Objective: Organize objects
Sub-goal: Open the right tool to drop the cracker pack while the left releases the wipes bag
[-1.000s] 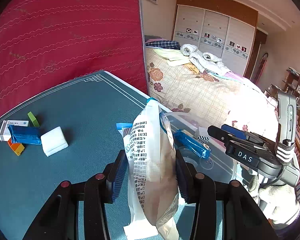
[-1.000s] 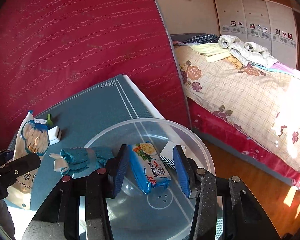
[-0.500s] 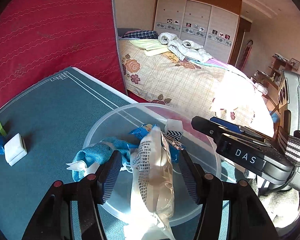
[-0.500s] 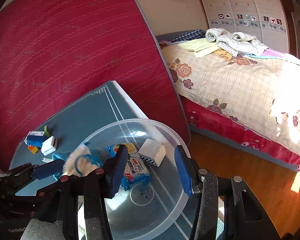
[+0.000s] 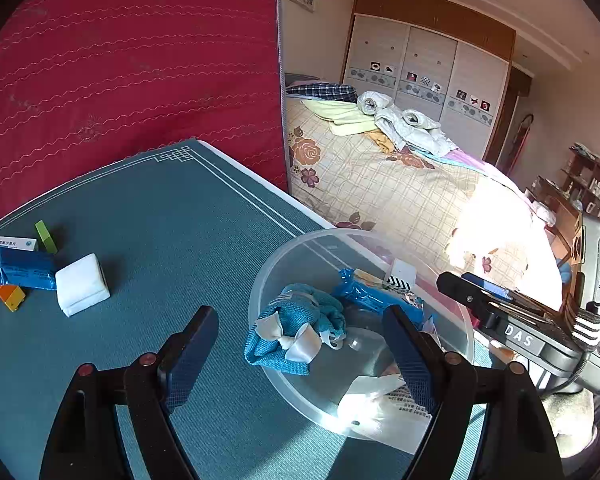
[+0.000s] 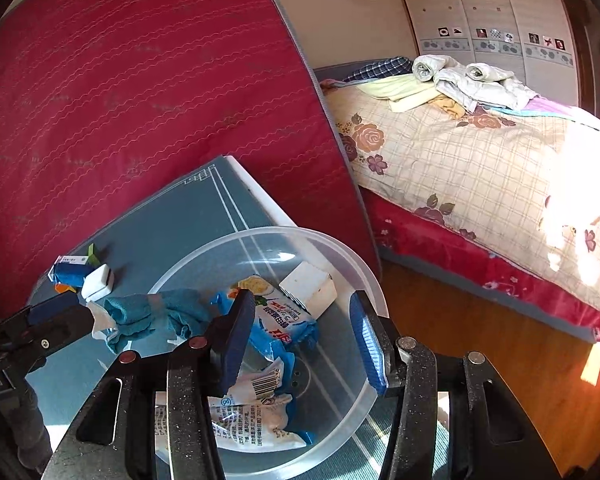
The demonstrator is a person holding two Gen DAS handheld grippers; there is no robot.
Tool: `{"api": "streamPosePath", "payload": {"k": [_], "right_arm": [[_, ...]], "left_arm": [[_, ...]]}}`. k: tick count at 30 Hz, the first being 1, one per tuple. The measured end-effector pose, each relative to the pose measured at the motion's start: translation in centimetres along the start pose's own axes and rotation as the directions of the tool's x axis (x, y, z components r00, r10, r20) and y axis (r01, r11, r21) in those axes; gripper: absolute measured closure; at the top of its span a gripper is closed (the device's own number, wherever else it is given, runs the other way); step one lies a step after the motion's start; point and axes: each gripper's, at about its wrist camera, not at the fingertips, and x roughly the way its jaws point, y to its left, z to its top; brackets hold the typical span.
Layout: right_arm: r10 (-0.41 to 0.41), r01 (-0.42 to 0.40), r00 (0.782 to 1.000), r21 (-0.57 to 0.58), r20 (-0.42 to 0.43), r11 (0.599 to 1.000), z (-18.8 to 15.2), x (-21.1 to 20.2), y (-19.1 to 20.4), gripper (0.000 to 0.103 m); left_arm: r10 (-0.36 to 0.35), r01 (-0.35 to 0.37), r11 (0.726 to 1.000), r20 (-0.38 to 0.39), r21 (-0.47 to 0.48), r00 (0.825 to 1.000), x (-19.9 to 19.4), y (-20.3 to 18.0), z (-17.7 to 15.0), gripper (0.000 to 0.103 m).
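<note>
Fingers of the left gripper (image 5: 300,356) stand spread wide with nothing between them; they have just been opening, and the white bag (image 6: 256,420) they let go lies in the bowl (image 5: 268,280) on the near side. Right gripper (image 6: 300,340) hangs over the bowl's near rim, its jaws partly apart and pinching nothing that I can see.

Also in the bowl are a blue pouch (image 5: 296,332) with a white bow, a blue snack packet (image 6: 284,316) and a small white box (image 6: 308,288). On the table (image 5: 172,216), well apart to the far left, a cluster waits: a white pad (image 5: 82,289), a blue wrapper (image 5: 24,274), a medicine box (image 5: 10,245), a green piece (image 5: 46,236) and an orange block (image 5: 10,298).

The step in hand looks like the release, and it seems done. To finish well, lift the left gripper straight up and clear of the rim before swinging toward the cluster, so a finger does not catch the light bowl and drag it. The white pad, nearest and free on one side, seems the easiest next pick.
</note>
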Motion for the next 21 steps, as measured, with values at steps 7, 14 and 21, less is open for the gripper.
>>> {"api": "streamPosePath", "payload": {"k": [7, 14, 21], "right_arm": [[0.018, -0.019, 0.999, -0.057, -0.031, 0.998, -1.1, -1.2, 0.5, 0.052], [0.094, -0.112, 0.991, -0.201, -0.099, 0.973, -3.6, -2.9, 2.7, 0.044], [0.072, -0.115, 0.988, -0.348, -0.135, 0.931, -5.5, -2.2, 5.9, 0.043]], "left_arm": [[0.034, -0.034, 0.999, -0.013, -0.036, 0.999, -0.1, 1.7, -0.8, 0.016], [0.071, -0.074, 0.996, -0.042, -0.058, 0.997, 1.5, 2.3, -1.3, 0.016], [0.076, -0.081, 0.994, -0.068, -0.069, 0.995, 2.3, 2.7, -1.7, 0.016]]}}
